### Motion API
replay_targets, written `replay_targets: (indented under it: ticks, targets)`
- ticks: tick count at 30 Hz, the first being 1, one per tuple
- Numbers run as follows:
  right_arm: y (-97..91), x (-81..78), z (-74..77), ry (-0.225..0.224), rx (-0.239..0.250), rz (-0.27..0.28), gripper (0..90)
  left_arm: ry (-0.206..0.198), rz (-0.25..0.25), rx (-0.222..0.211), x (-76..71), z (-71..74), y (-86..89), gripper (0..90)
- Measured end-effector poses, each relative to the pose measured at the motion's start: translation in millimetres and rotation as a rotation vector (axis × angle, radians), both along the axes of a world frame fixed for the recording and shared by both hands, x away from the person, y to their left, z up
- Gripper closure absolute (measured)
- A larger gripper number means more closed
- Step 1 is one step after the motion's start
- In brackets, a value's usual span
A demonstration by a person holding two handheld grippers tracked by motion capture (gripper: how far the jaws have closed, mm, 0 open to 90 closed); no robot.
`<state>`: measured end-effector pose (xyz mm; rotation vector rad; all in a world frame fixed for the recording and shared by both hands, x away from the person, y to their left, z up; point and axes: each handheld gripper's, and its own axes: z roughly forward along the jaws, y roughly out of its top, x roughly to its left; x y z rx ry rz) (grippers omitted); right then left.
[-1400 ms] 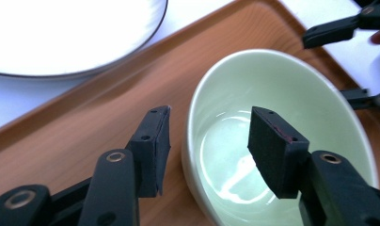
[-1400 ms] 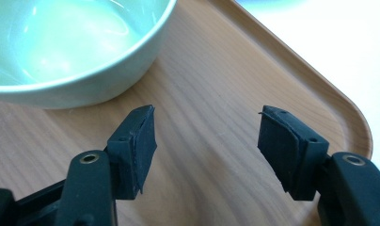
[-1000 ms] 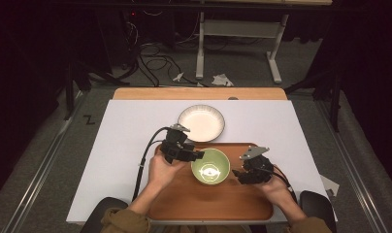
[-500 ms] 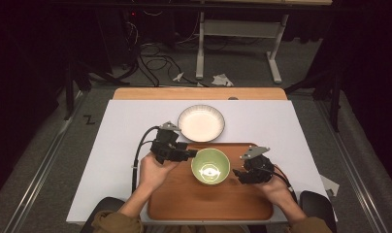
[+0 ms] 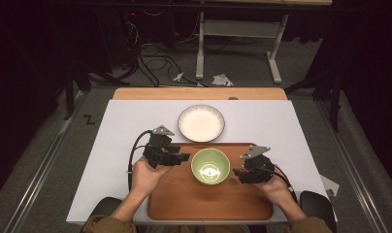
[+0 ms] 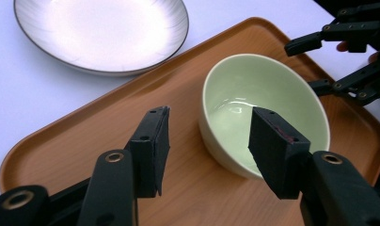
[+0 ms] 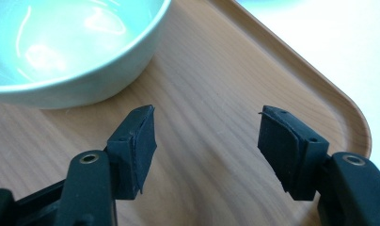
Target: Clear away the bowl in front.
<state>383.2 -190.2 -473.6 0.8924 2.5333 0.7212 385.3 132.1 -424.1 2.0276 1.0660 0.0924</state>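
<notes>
Pale green and glossy, the bowl [image 5: 210, 166] is sitting upright on the wooden tray [image 5: 184, 199], toward the tray's far edge and about midway across it, and it is looking empty with light glinting off its inside. The tray is lying on the white tabletop [image 5: 111, 126] at the person's side. Just beyond the tray's far rim, a white plate [image 5: 201, 123] with a dark ribbed edge is resting on the tabletop, close to the tray.

Over on the left, the left claw [image 5: 183, 157] is hovering beside the bowl, jaws spread wide and gripping nothing. From the left gripper view, the left claw [image 6: 209, 146] is pointing across the tray [image 6: 84, 136] with one jaw standing in front of the bowl [image 6: 254, 94] at its near wall and the other out over bare wood; whether that jaw is touching the bowl, I cannot tell. The plate [image 6: 101, 33] is showing beyond, and the other claw is peeking in at the far right.

On the right, the right claw [image 5: 238, 174] is poised just beside the bowl, apart from it. In the right gripper view, the right claw [image 7: 207, 136] is gaping wide over the tray [image 7: 216, 84], holding nothing, with the bowl [image 7: 70, 52] ahead at the upper left.
</notes>
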Motion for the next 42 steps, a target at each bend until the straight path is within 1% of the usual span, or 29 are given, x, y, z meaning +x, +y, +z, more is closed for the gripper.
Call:
replay_targets:
  ticks: [2, 4, 5, 6, 8, 9, 12, 13, 14, 16, 17, 19, 21, 29, 31, 32, 34, 38, 42]
  targets:
    - [0.8, -0.3, -0.2, -0.007, 0.000, 0.003, 37.4, -0.007, 0.004, -0.009, -0.3, -2.5, 2.3, 48.3]
    - [0.5, -0.1, -0.4, -0.003, -0.002, 0.006, 37.4, -0.023, -0.012, -0.022, 0.2, -5.6, 3.6, 48.3]
    - [0.2, 0.0, -0.7, 0.000, -0.003, 0.004, 37.3, -0.033, -0.024, -0.020, 0.6, -7.7, 3.8, 48.2]
    - [-0.3, 0.1, -0.5, 0.002, -0.001, 0.003, 37.3, -0.026, -0.009, -0.012, -1.0, -8.6, 3.8, 48.1]
    - [-0.7, 0.0, 0.3, -0.002, 0.002, 0.003, 37.4, -0.018, -0.006, -0.005, -2.3, -11.6, 3.7, 48.1]
    - [-0.6, 0.0, 0.2, -0.002, 0.003, 0.002, 37.4, -0.001, 0.010, -0.001, -4.0, -12.8, 3.7, 48.1]
    - [0.7, -0.2, -0.3, -0.003, -0.005, 0.007, 37.4, 0.014, 0.031, -0.008, -5.7, -18.8, 5.7, 48.4]
    - [1.6, -1.0, -0.8, -0.003, 0.004, 0.000, 37.4, 0.021, 0.037, -0.014, -6.1, -21.7, 6.9, 48.4]
    - [1.4, -0.9, -0.1, 0.005, -0.004, 0.005, 37.4, 0.030, 0.044, -0.018, -6.4, -24.6, 7.6, 48.4]
    - [1.3, -0.3, -1.2, 0.000, -0.008, 0.003, 37.3, 0.055, 0.058, -0.013, -7.4, -29.5, 9.2, 48.5]
    - [1.2, -0.1, -1.1, 0.000, -0.008, 0.002, 37.3, 0.058, 0.059, -0.011, -7.7, -31.0, 9.6, 48.4]
    - [0.8, 0.3, -0.8, -0.004, -0.003, 0.005, 37.3, 0.059, 0.061, -0.008, -9.1, -32.4, 9.5, 48.5]
    - [1.0, 0.0, -0.6, 0.001, -0.009, 0.003, 37.3, 0.051, 0.065, -0.004, -10.4, -33.3, 9.2, 48.8]
    - [0.7, 0.0, -0.7, -0.001, -0.002, 0.006, 37.4, 0.066, 0.087, 0.014, -12.1, -45.0, 10.1, 48.9]
    - [0.9, -0.3, -0.4, 0.005, -0.007, 0.006, 37.4, 0.069, 0.094, 0.012, -12.4, -46.5, 11.2, 49.4]
    - [1.3, -0.5, -0.9, 0.000, -0.007, 0.003, 37.3, 0.070, 0.096, 0.010, -12.7, -46.9, 11.6, 49.5]
    - [1.7, -0.8, -0.9, 0.004, -0.006, 0.003, 37.4, 0.072, 0.096, 0.007, -13.4, -48.0, 11.5, 49.5]
    - [0.5, 0.3, -1.3, 0.001, -0.010, 0.004, 37.4, 0.071, 0.089, 0.026, -13.7, -50.4, 8.9, 49.5]
    - [1.0, -0.3, -1.6, 0.002, -0.010, 0.000, 37.4, 0.080, 0.093, 0.024, -13.4, -52.3, 9.9, 49.4]
